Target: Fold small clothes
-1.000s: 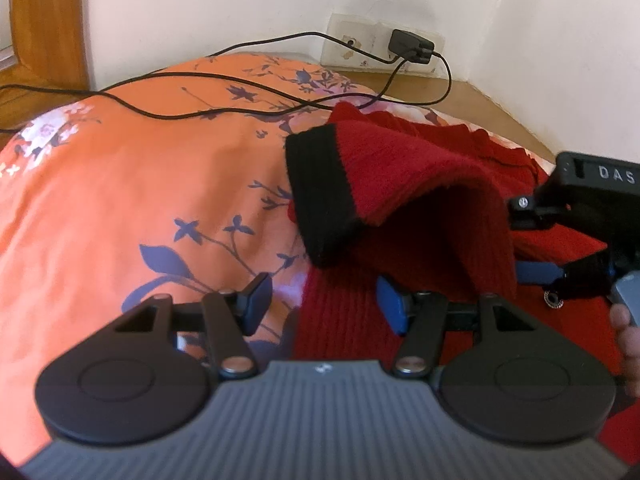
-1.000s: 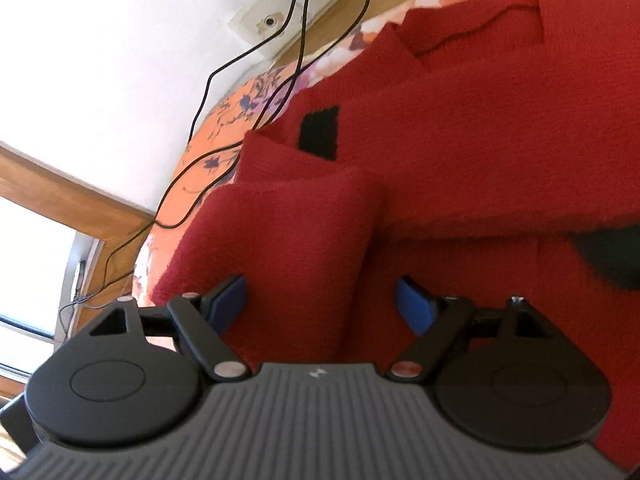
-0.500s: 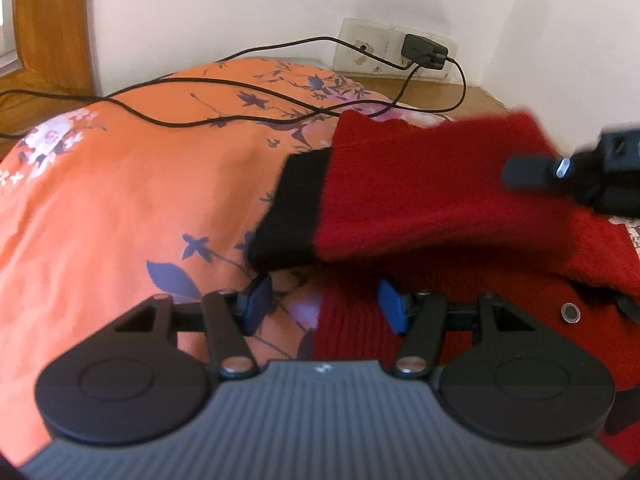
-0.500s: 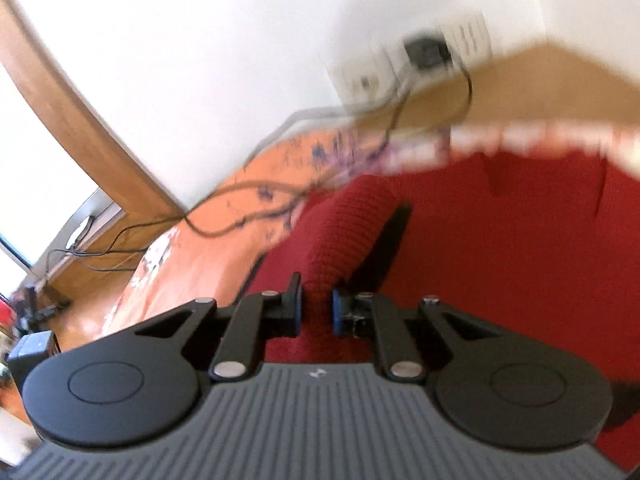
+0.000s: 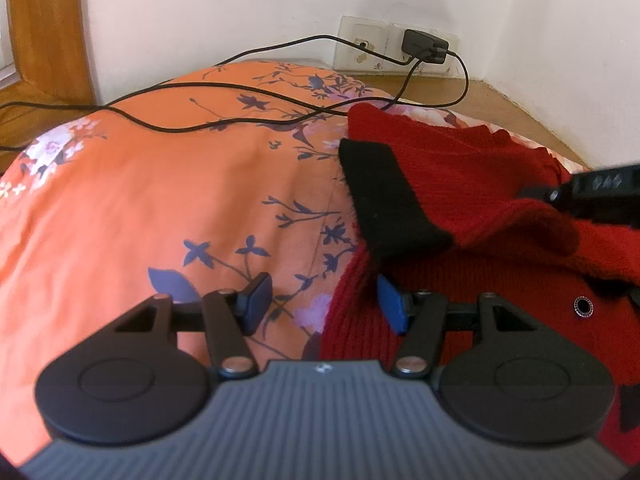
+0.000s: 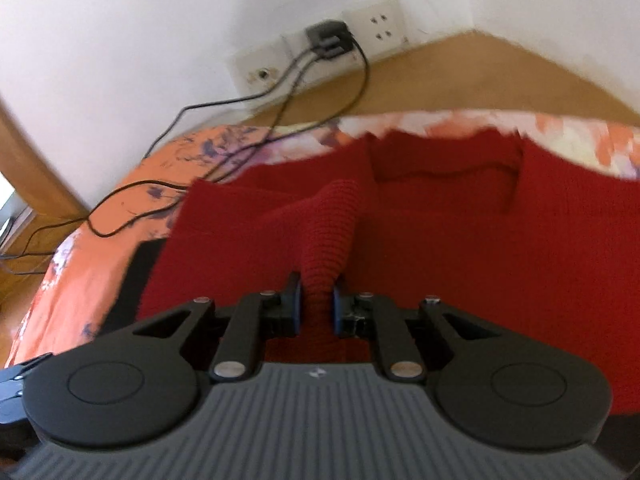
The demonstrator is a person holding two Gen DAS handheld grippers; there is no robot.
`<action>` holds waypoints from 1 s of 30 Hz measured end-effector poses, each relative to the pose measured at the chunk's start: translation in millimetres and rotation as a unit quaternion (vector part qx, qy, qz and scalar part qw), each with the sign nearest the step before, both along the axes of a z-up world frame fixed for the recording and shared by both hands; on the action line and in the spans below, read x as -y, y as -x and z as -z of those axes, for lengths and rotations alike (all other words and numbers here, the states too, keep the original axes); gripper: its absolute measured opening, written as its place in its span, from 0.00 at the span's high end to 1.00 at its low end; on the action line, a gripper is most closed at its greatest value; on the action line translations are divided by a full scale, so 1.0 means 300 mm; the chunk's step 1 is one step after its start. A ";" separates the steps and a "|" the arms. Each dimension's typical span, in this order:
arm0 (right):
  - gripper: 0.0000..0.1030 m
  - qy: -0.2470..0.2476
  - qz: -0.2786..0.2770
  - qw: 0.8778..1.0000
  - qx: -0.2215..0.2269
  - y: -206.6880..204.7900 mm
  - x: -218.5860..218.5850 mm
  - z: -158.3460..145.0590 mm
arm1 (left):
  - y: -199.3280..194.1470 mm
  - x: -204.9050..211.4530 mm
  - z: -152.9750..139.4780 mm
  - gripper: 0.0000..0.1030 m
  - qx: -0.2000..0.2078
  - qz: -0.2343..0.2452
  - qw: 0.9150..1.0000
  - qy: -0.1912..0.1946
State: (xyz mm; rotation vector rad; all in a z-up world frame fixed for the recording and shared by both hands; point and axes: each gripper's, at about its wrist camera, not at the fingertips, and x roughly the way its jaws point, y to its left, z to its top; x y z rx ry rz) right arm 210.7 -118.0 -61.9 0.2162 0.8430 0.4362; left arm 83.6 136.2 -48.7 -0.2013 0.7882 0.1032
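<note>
A small red knit sweater (image 6: 460, 240) lies spread on an orange floral bedspread (image 5: 160, 208). Its sleeve (image 5: 472, 200), ending in a black cuff (image 5: 384, 208), is lifted and drawn across the body. My right gripper (image 6: 317, 306) is shut on a bunched ridge of that red sleeve (image 6: 328, 232); in the left wrist view its black body (image 5: 600, 196) shows at the right edge. My left gripper (image 5: 320, 304) is open, low over the sweater's left hem (image 5: 352, 312), with nothing between its fingers.
Black cables (image 5: 200, 124) trail across the far part of the bedspread to a charger (image 5: 426, 46) plugged into a wall socket plate (image 6: 376, 28). White walls meet at a corner on the right, above a wooden ledge (image 5: 500, 100). A wooden frame (image 5: 44, 20) stands at left.
My right gripper went from open to shut on the red sleeve, lifted it and carried it over the sweater's body. The black cuff moved with it. The left gripper stayed open and almost still.
</note>
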 end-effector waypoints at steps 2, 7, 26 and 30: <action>0.83 -0.012 0.006 1.000 0.001 0.007 0.012 0.009 | 0.000 0.004 -0.001 0.43 -0.001 0.000 1.000 -0.002; 0.56 0.003 0.009 1.000 0.006 0.027 -0.002 -0.029 | -0.002 0.009 -0.012 0.42 -0.008 0.002 1.000 -0.003; 0.28 0.099 -0.117 0.983 0.096 0.303 -0.231 -0.196 | 0.090 -0.060 -0.110 0.42 0.000 0.011 1.000 -0.010; 0.23 0.149 -0.159 0.969 0.114 0.333 -0.314 -0.180 | 0.114 -0.100 -0.110 0.42 -0.003 0.004 1.000 -0.007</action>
